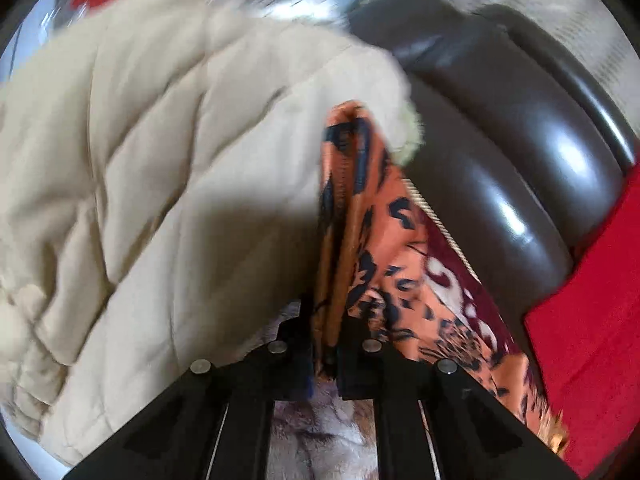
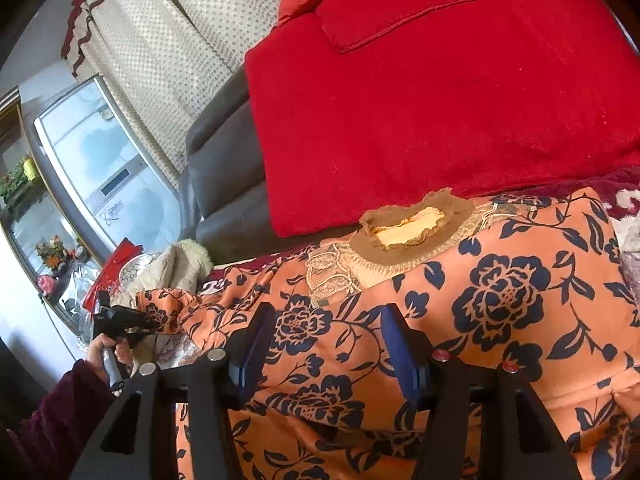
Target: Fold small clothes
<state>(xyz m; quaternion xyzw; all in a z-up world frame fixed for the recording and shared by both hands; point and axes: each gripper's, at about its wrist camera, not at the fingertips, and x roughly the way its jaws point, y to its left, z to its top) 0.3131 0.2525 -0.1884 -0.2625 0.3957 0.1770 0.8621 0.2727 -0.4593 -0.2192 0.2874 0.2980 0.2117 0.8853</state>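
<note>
Risk first: thin fold of the orange floral garment (image 2: 460,300) pinched at its edge only, so likely to slip out if pulled sideways too fast. Also possible: the beige quilted jacket (image 1: 140,160), lying just beside the pinched edge, dragged along or caught under the fold. Smooth cloth on a dark leather sofa (image 1: 500,140), so the whole piece may slide instead of folding flat. Red blanket (image 2: 420,100) touching the collar side, perhaps snagging the neckline when the cloth moves.

Left gripper (image 1: 326,320): jaws pressed together on the raised orange edge, cloth standing up between the black fingers. Picture blurred here, so probably only a small amount of fabric inside.

Right gripper (image 2: 320,340): jaws spread about halfway, blue pads on both sides of the flowered cloth, nothing pinched. Contact with the cloth below not clear.

Garment itself spread across the sofa seat, collar toward the red blanket, one end lifted at the left gripper.
</note>
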